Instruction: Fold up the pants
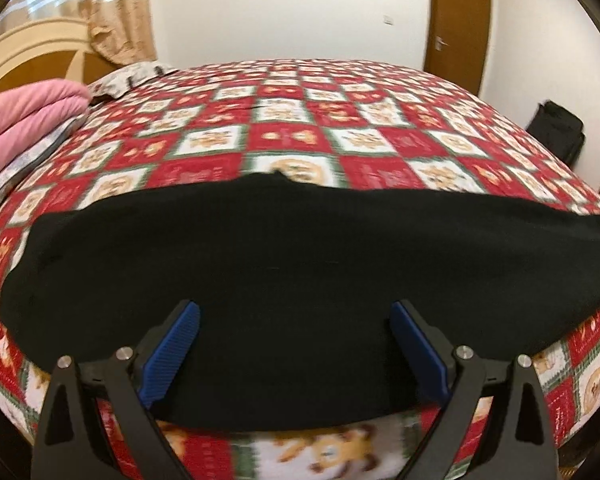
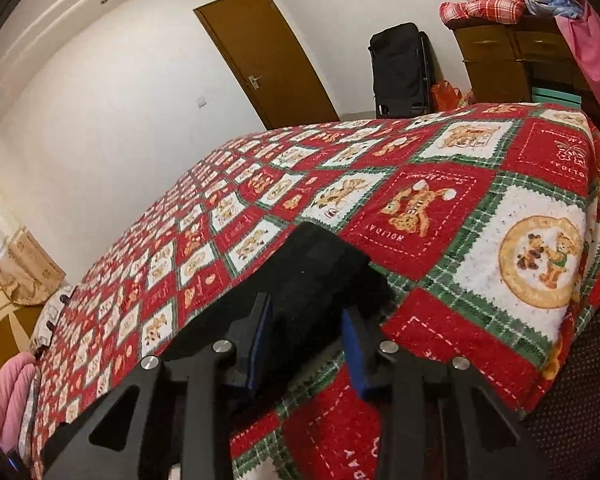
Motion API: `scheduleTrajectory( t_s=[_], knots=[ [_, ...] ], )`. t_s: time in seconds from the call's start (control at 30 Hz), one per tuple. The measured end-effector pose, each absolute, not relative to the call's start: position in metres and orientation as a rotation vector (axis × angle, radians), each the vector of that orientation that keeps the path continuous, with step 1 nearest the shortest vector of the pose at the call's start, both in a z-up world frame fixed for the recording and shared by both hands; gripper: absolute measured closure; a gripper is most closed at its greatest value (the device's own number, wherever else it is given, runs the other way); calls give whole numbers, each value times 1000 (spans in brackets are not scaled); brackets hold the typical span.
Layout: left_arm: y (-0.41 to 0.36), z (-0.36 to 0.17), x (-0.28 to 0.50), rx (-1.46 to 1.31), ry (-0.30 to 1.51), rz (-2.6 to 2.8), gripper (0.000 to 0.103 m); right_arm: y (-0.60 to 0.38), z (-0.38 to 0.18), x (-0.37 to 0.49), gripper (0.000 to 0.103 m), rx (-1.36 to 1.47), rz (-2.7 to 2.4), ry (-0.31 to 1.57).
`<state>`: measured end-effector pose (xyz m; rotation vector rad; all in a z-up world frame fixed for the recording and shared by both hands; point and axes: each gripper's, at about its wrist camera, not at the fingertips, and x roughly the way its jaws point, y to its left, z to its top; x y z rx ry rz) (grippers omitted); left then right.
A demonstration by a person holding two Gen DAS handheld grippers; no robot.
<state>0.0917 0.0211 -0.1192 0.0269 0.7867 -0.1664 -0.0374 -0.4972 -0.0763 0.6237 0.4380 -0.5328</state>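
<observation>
Both wrist views low over the bed (image 1: 300, 120) – left faces across it, right along it, sharing door (image 2: 268, 56) at 12 o'clock

The pants (image 1: 284, 248) lie flat across the near edge of the bed (image 1: 340, 120), stretched from my left to my right. My left gripper (image 1: 294, 344) sits over their near side, its fingers well apart. My right gripper (image 2: 306, 340) straddles their right end, which seems doubled over, though blur hides the layers. A folded quilt (image 1: 24, 116) lies on the bed's far left. Behind the bed stands a door (image 2: 268, 60), with a suitcase (image 2: 400, 72) to its right.
</observation>
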Motion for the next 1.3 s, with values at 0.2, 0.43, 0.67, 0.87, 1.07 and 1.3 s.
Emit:
scheduleTrajectory(
  t_s=[0.2,0.43,0.67,0.87,1.07,1.3],
  knots=[
    [34,-124,99,-5,805,-132,4,-505,-78,-29,68,657,-525,426],
    [34,-117,97,-4,793,-145,4,-487,-60,-13,95,486,-538,507],
    [44,-104,99,-47,769,-131,4,-356,-20,30,95,40,-235,489],
    [46,-106,100,-55,784,-133,4,-230,-80,67,95,-265,27,579],
    [53,-105,100,-60,783,-123,4,-172,-148,66,88,-573,11,612],
    [50,-112,103,-75,817,-138,4,-171,-143,50,72,-578,50,611]
  ],
)
